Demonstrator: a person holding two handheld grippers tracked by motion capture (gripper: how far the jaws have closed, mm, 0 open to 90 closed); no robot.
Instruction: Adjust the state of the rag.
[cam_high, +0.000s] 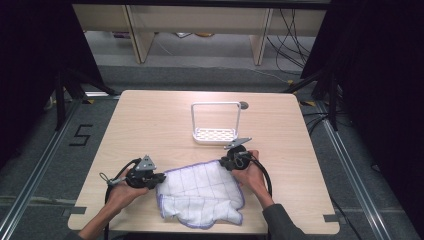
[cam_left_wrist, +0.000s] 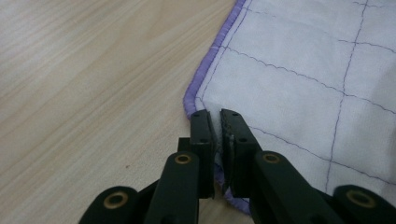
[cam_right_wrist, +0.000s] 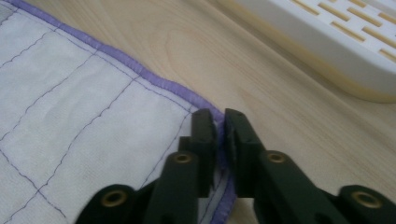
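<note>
a white cloth (cam_high: 200, 195) with a purple hem lies rumpled at the 6 o'clock edge of the table (cam_high: 150, 120), between the two hands. the left gripper (cam_high: 159, 178) pinches the cloth's corner at 9 o'clock, jaws nearly together with the hem caught between them. the right gripper (cam_high: 223, 162) clamps the corner at 1 o'clock, hem between its narrow jaws. a white slotted rack (cam_high: 215, 134) stands near, at 12 o'clock from the cloth.
</note>
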